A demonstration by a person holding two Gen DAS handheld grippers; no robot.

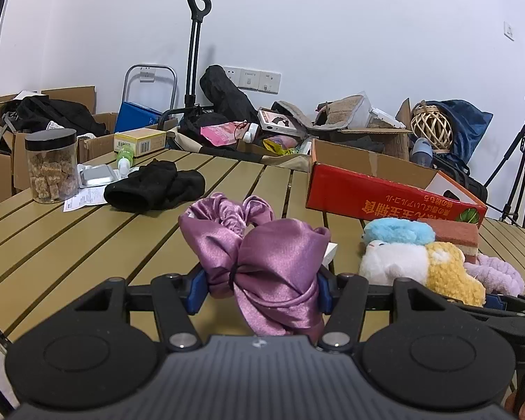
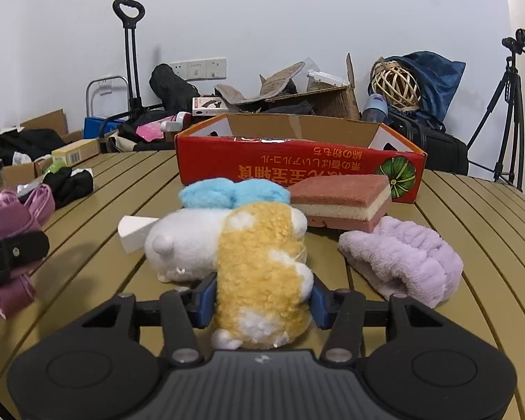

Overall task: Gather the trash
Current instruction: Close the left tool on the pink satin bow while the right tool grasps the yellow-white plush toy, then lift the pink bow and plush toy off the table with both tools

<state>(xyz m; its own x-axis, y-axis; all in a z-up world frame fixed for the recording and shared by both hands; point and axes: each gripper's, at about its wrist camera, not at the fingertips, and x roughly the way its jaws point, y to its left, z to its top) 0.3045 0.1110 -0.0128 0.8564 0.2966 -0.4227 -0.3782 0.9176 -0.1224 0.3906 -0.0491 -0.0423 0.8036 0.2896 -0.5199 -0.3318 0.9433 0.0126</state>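
Purple satin scrunchie (image 1: 262, 262) sits clamped in the left gripper (image 1: 260, 288), short of the red box (image 1: 385, 192) with upside-down Japanese print. Plush toy (image 2: 259, 266), yellow and white, is pinched by the right gripper (image 2: 262, 302), its jaws just closed, before that box; sponge (image 2: 343, 203) and lilac headband (image 2: 402, 259) lie close by.

Ahead of my left tongs (image 1: 259, 288) the counter (image 1: 87, 245) lies bare as far as the black cloth (image 1: 155, 185) and the jar (image 1: 51, 166) at far left. On my right, the red box (image 2: 297, 168) walls off the far side, with the sponge (image 2: 343, 203) and lilac towel (image 2: 402, 262) crowding the right; bare slats run along the right edge.
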